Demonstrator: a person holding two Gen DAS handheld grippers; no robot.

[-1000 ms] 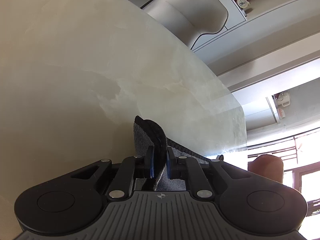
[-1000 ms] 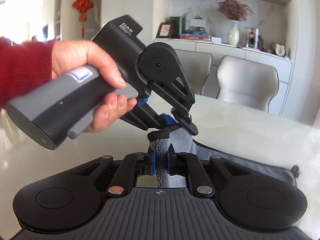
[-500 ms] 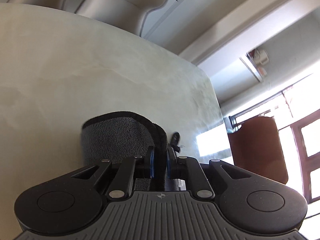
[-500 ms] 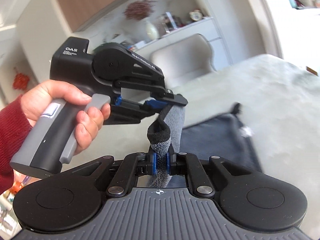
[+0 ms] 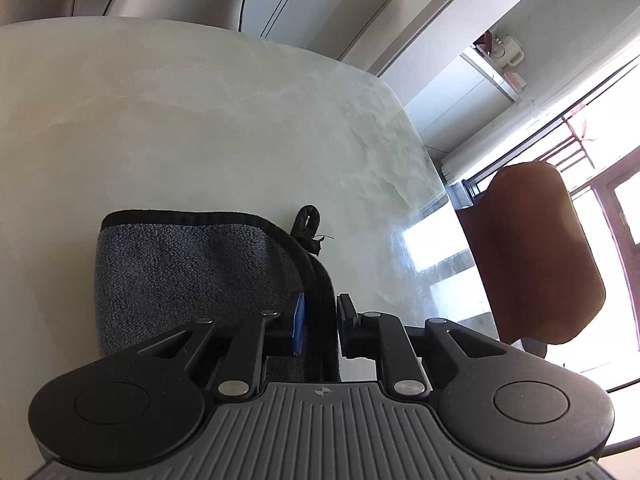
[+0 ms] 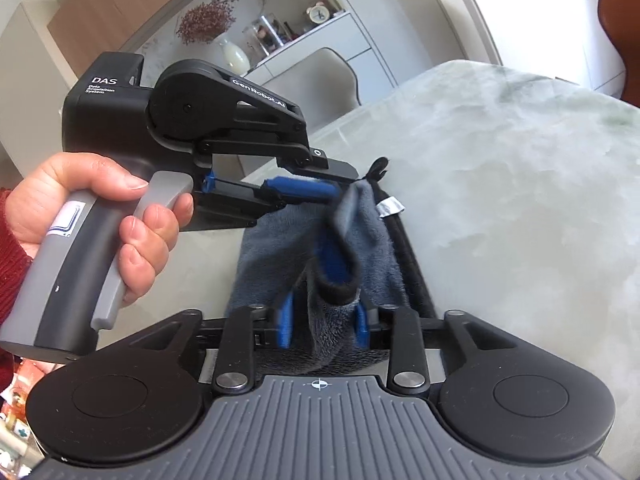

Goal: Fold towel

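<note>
Towel (image 5: pixel 192 272) lies folded on the table (image 5: pixel 200 120), its black-bound edge between the opening jaws of the left gripper (image 5: pixel 320 316), pads slack. Only the right view shows the hand (image 6: pixel 96 216) and the right gripper (image 6: pixel 324 320), jaws opening around a raised fold.

A pale marble table (image 5: pixel 200 120) fills the foreground. Beyond its far edge stand cream chairs (image 6: pixel 320 76) and a white sideboard (image 6: pixel 352 44) with a vase (image 6: pixel 234 56). At right, a brown chair (image 5: pixel 532 252) faces bright windows (image 5: pixel 624 208).
</note>
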